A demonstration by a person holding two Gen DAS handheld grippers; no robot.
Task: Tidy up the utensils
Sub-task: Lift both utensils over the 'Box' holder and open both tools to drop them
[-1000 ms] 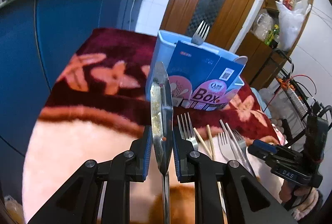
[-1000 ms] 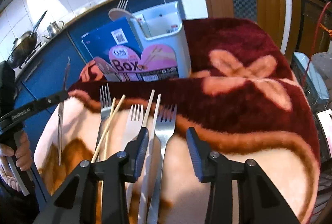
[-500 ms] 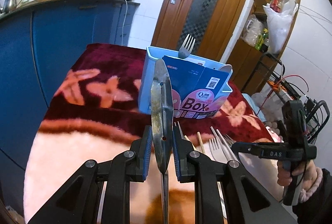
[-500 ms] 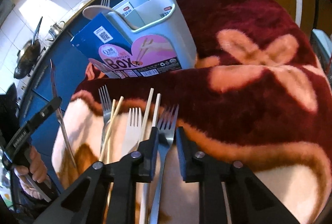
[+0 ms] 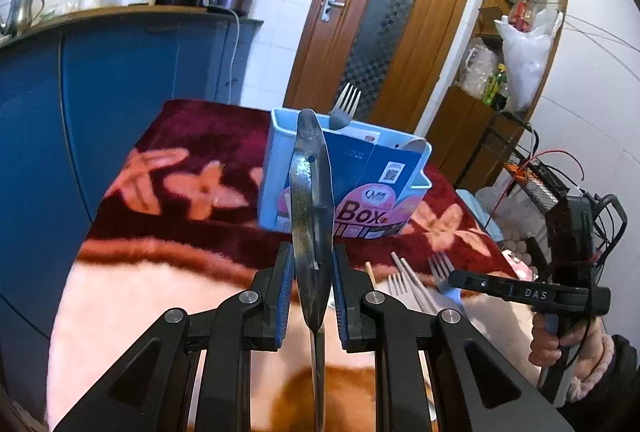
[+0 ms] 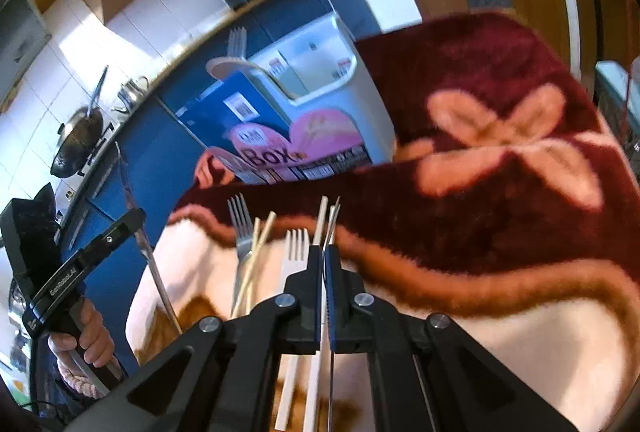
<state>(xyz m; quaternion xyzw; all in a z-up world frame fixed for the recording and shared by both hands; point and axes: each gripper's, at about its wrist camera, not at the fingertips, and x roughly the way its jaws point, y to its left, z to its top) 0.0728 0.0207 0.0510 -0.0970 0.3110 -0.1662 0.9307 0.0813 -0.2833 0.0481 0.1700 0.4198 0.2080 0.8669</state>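
In the left wrist view the left hand-held gripper is closed on a spoon, its bowl edge-on and raised above the blanket, pointing toward 12 o'clock at the pale blue utensil holder. In the right wrist view the right hand-held gripper has its jaws pressed nearly together on a thin metal fork, seen edge-on and apparently tilted off the blanket. Just beside it, at about 10 o'clock, lie a white fork, pale chopsticks and a steel fork, loose on the cream part of the blanket. Farther off at 11 o'clock the holder stands on the dark red part, with a blue box leaning at its front and one fork already upright in it. The step in hand looks like carrying picked-up cutlery to the holder. Next, each piece needs to be brought over the holder's open top, turned handle-down and let go into a compartment; the box crowding the front may call for an approach from above. Which compartment suits which piece cannot be told.
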